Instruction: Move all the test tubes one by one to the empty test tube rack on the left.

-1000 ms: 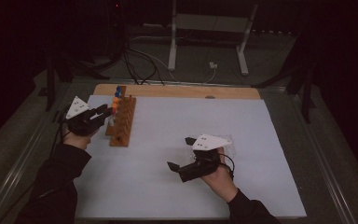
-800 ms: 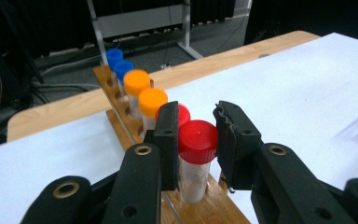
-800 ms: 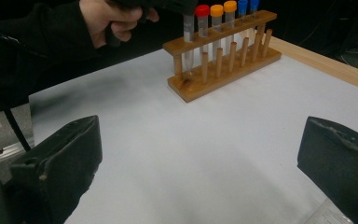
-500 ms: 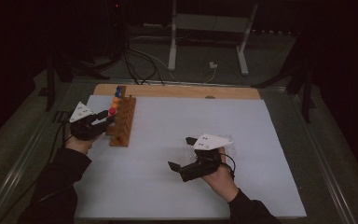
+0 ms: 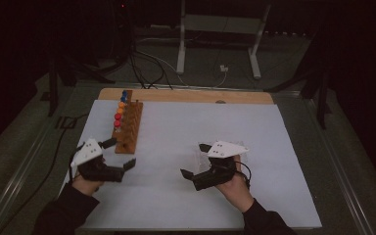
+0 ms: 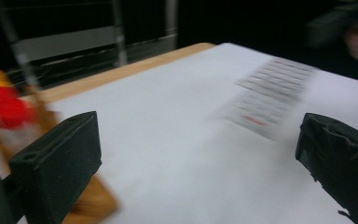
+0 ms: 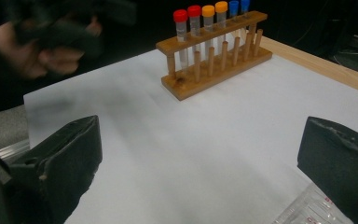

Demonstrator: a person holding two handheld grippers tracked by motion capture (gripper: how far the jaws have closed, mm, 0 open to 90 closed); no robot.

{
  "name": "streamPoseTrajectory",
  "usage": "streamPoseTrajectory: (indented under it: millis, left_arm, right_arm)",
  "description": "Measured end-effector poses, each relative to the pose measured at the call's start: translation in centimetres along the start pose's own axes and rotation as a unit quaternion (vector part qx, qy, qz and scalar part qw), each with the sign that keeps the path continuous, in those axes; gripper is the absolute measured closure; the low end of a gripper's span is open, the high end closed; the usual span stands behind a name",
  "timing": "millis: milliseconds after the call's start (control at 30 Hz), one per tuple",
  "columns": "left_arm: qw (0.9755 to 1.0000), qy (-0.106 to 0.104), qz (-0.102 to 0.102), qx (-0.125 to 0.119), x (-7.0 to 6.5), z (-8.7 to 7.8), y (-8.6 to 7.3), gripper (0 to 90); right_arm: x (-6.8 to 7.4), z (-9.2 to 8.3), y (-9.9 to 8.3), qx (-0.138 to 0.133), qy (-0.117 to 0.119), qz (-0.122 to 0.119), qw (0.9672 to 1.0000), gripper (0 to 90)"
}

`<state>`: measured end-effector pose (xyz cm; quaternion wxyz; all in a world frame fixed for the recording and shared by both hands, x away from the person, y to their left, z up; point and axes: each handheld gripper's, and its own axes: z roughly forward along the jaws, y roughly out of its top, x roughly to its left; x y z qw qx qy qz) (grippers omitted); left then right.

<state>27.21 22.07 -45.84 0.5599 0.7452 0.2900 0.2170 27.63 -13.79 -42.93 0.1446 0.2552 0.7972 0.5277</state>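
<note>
- Six capped tubes are seen upright in the wooden rack at the far left of the white sheet.
- Thin, light, probably smooth plastic is judged; each is best pinched just below its cap.
- Left gripper: jaws just opened, spread wide, nothing between, near the rack's end.
- Right gripper: jaws apart, empty.
</note>
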Motion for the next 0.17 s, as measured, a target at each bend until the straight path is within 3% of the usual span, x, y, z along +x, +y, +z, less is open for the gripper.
streamPoseTrajectory:
  millis: [100, 167]
  left_arm:
    - [0.9997, -0.017, 0.015, 0.014, -1.1, 0.4, -1.6, 1.0]
    - [0.9993, -0.031, 0.009, 0.02, -1.1, 0.8, -2.3, 1.0]
  right_arm:
    - [-0.1, 0.0, -0.1, 0.0, -0.001, 0.003, 1.0, 0.0]
    - [-0.1, 0.0, -0.2, 0.0, 0.001, 0.003, 1.0, 0.0]
